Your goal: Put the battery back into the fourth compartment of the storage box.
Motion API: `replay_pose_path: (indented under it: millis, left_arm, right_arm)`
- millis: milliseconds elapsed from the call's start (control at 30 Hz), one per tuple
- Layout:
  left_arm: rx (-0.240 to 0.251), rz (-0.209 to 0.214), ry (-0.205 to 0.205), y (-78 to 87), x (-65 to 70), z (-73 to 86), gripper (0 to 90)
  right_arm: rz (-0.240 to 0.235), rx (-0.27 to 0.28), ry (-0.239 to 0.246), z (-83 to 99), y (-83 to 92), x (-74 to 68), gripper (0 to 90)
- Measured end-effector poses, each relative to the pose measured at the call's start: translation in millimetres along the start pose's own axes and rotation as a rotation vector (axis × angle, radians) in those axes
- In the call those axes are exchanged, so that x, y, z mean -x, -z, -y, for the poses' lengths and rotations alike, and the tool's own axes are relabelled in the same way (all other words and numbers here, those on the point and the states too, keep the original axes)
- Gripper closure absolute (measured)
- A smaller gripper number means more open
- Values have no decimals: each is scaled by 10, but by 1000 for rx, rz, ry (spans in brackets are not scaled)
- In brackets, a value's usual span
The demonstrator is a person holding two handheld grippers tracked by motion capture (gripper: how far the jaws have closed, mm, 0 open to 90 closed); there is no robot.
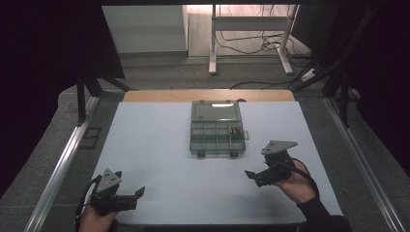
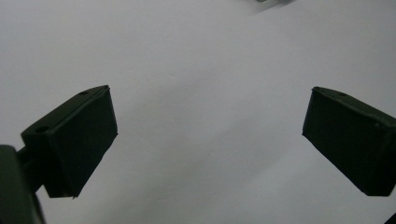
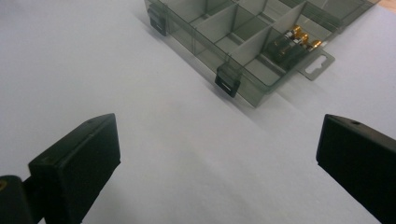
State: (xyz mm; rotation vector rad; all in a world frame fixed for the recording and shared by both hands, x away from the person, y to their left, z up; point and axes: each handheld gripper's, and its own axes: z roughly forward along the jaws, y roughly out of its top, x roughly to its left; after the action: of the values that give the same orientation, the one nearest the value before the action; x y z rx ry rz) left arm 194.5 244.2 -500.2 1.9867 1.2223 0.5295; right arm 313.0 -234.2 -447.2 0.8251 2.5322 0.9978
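Note:
A clear grey compartment box point(image 1: 216, 129) lies with its lid folded back at the far middle of the white table point(image 1: 159, 159). Small black and gold parts point(image 1: 236, 130) sit in one right-hand compartment. In the right gripper view the box point(image 3: 243, 42) lies ahead with its two front latches toward me, and the gold parts point(image 3: 294, 39) show at its right end. My right gripper point(image 1: 250, 175) hovers near the box's front right, open point(image 3: 217, 154) and holding nothing. At the table's front left my left gripper point(image 1: 139, 192) is open point(image 2: 210, 135) over bare table.
A wooden strip point(image 1: 208, 95) borders the table's far edge. Metal rails point(image 1: 63, 159) run along both sides. Behind the table stand a white desk frame point(image 1: 212, 43) and loose cables point(image 1: 261, 46) on the floor.

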Motion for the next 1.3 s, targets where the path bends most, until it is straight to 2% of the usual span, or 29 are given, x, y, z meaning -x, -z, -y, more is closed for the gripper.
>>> replay_pose_path:
  millis: [667, 967, 1300]
  left_arm:
    - [-2, 0, -8, -3, 8, -3, 37]
    - [-4, -1, -10, -5, 9, -5, 38]
    - [-4, -2, -10, -5, 10, -5, 38]
  right_arm:
    - [65, -13, -5, 260, 205, -31, 0]
    - [104, -29, -40, 409, 299, 16, 0]
    - [121, -12, -99, 599, 397, 57, 0]
